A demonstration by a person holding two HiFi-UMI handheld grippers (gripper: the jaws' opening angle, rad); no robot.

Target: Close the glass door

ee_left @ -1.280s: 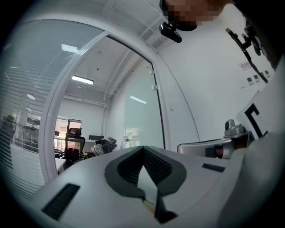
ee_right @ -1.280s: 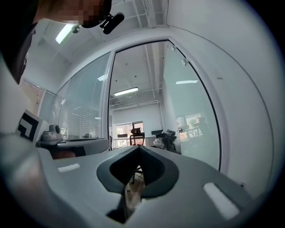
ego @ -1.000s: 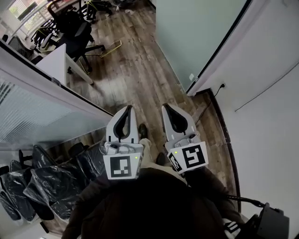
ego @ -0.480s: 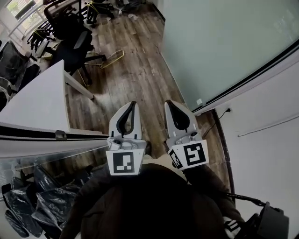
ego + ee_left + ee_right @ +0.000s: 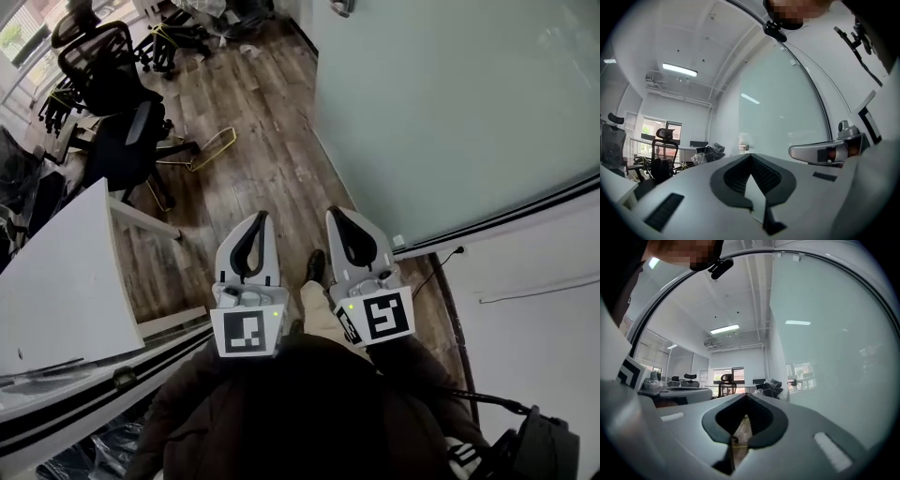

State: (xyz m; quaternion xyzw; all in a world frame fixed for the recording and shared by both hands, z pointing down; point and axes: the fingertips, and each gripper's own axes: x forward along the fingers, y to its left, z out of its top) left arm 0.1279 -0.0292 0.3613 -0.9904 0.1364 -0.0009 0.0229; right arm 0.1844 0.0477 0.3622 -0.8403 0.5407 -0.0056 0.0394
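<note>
From the head view, the left hand-held gripper [image 5: 257, 225] and the right hand-held gripper [image 5: 339, 221] are held side by side close to the person's body, above the wooden floor [image 5: 262, 141]. The glass door [image 5: 450, 103] is the large frosted pane standing up to their right, near but not touched. A white counter [image 5: 56, 291] and office chairs [image 5: 112, 94] lie off to the left.

In the left gripper view the jaws are pressed together at the tips with nothing between them. The frosted pane rises ahead and to the right, with a small metal fitting [image 5: 743, 147] on it (probably the handle) well beyond the jaws.

In the right gripper view the jaws likewise meet and hold nothing, and the pane fills the right side.

By my reading the closing has not begun: no contact with the door yet, so reaching it and moving it shut all remain, and how far it stands open I cannot tell
</note>
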